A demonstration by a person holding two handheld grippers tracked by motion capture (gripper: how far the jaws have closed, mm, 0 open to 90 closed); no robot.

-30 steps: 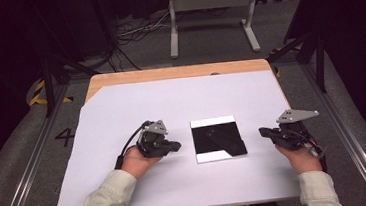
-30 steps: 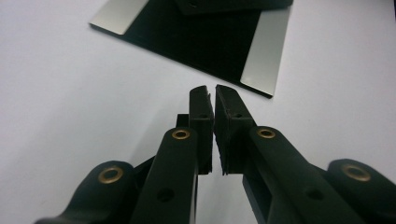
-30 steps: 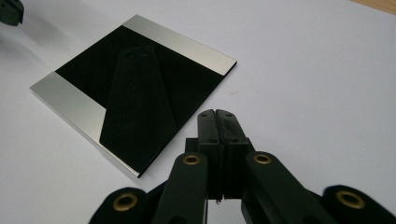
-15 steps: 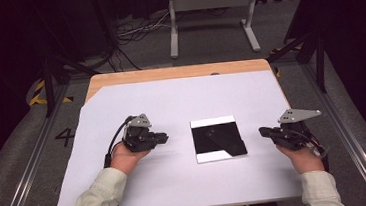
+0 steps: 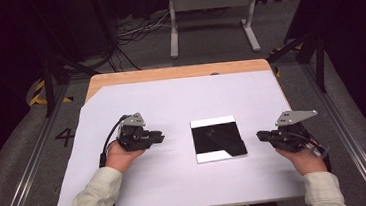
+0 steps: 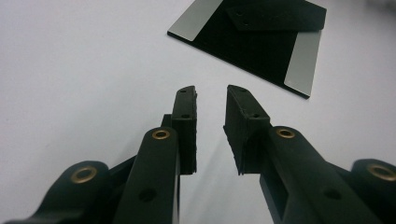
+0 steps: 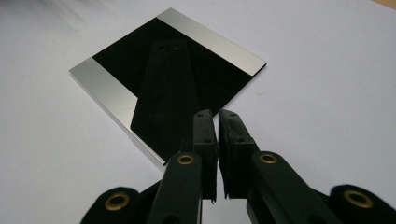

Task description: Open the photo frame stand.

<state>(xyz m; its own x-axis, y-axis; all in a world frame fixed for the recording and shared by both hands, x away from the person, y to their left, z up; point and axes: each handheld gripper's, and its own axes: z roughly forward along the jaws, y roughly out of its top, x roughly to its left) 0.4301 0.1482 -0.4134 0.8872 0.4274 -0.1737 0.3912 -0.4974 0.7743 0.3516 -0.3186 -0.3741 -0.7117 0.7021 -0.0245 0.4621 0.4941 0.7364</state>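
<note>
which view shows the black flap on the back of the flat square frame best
The right gripper view: the black tapered flap on the black square frame with silver edge strips lies whole and near. The left gripper view crops its far end; the high view shows it small and faint.

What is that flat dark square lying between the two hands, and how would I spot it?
On the white sheet covering the table, look midway between the two tongs. There a picture frame lies face down: a black square back with a silver strip along two opposite edges and a tapered black stand folded flat on it.
</note>
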